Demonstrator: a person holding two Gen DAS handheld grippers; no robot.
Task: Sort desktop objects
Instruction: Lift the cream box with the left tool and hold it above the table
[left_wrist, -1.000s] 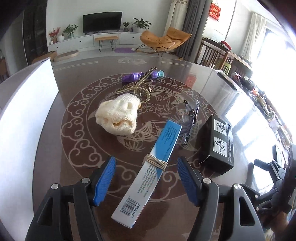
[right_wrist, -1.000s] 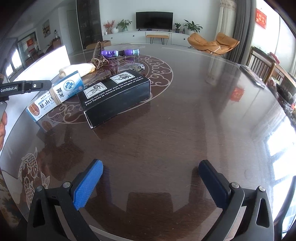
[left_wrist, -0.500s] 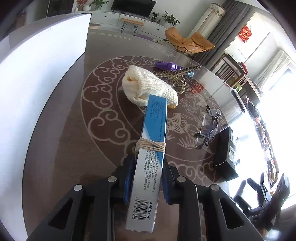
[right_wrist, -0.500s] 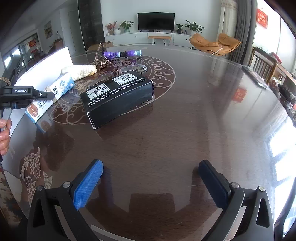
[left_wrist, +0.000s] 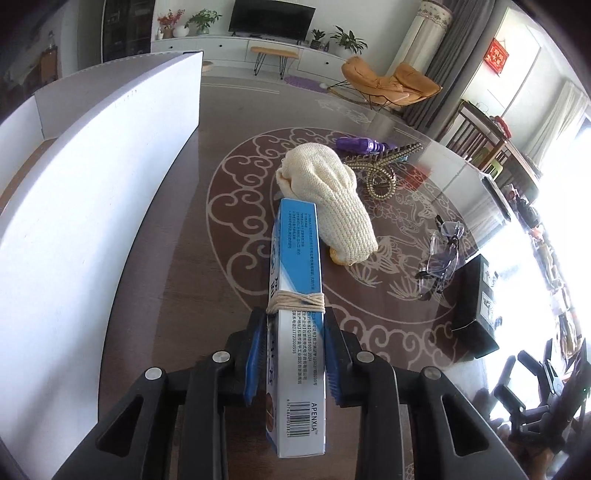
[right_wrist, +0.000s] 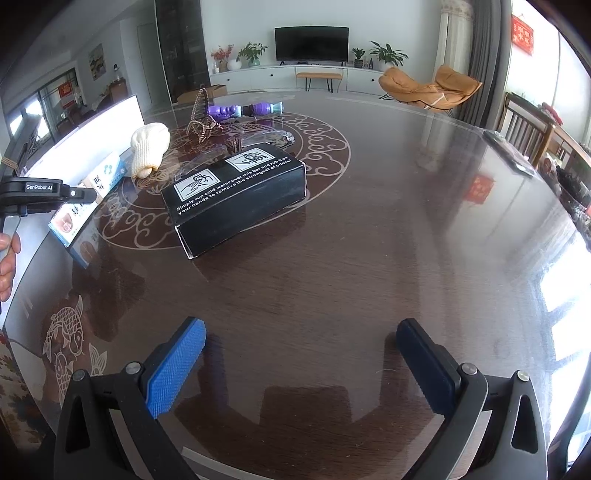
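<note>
Left tongs (left_wrist: 294, 363) clamp the blue-white carton (left_wrist: 295, 295), jaws easing slightly; long axis points up-frame, white bin (left_wrist: 92, 206) lies left. Right tongs (right_wrist: 300, 363) gape empty.

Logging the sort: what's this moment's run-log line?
left hand-held gripper: jaws opening, blue box between | right hand-held gripper: open, empty | white bin: beside

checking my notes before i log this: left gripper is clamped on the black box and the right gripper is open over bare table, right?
Not quite. The left gripper is clamped on the blue and white box with string wound round it, as the left wrist view shows. The black box lies untouched on the table. The right gripper is open over bare table, as you say.
</note>
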